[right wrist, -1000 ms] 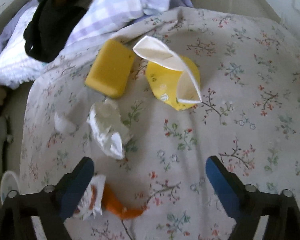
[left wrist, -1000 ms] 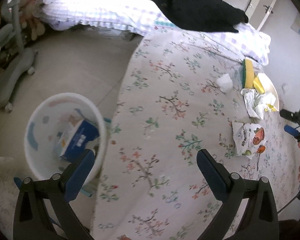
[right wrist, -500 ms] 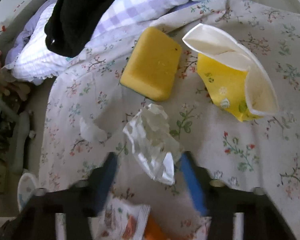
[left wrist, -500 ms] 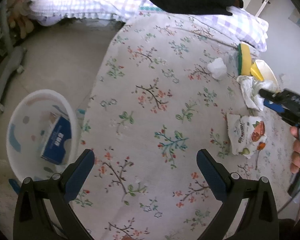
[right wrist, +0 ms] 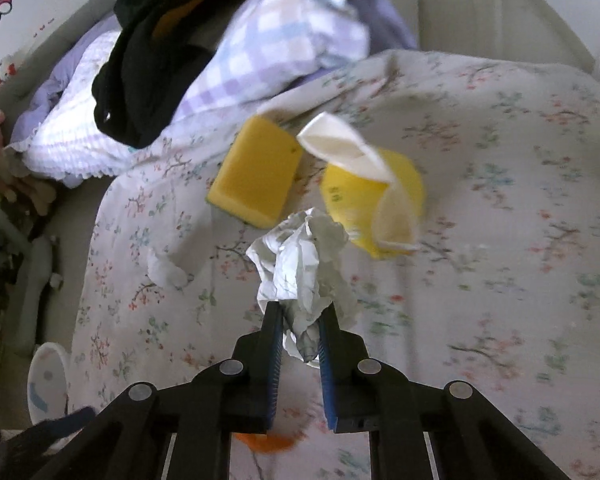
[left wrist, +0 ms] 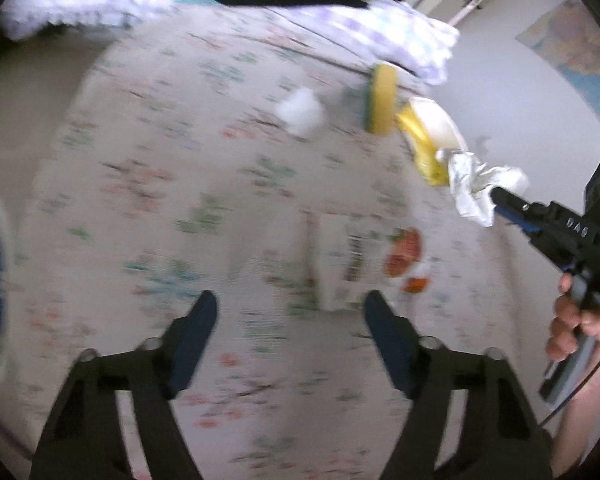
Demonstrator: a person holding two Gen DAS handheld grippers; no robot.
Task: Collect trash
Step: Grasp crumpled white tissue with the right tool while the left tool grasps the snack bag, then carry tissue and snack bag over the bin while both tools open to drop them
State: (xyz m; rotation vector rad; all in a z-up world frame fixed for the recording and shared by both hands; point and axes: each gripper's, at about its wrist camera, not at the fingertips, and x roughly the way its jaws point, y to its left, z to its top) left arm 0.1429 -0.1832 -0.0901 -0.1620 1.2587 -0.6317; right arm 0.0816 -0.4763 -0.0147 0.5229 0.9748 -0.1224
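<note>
right gripper (right wrist: 298,322): clamped on the crumpled tissue (right wrist: 300,268), pinched low down so most of the wad sticks out past the fingertips; in the left view it hangs off the tips above the bed (left wrist: 220,184), looks lifted clear of the cover

left gripper (left wrist: 292,320): jaws spread wide, nothing between them, hovering over the bed just short of the wrapper (left wrist: 364,256)

wrapper: snack packet with orange print, flat on the floral cover just past the left gripper's right finger; pretty blurry so can't read it

sponge (right wrist: 256,172): yellow, lying toward the pillow end of the bed, just beside the cup (right wrist: 374,192)

cup: yellow paper one, squashed, on its side with the white inside showing, out past the held tissue

small wad (right wrist: 166,270): another white scrap on the cover, nearer the bed's left edge, apart from the sponge

bin (right wrist: 46,386): white tub on the floor off the bed's left edge, only a bit of rim showing in either view

pillow (right wrist: 284,40): checked purple and white, at the far end, with black clothing (right wrist: 156,68) piled on it
</note>
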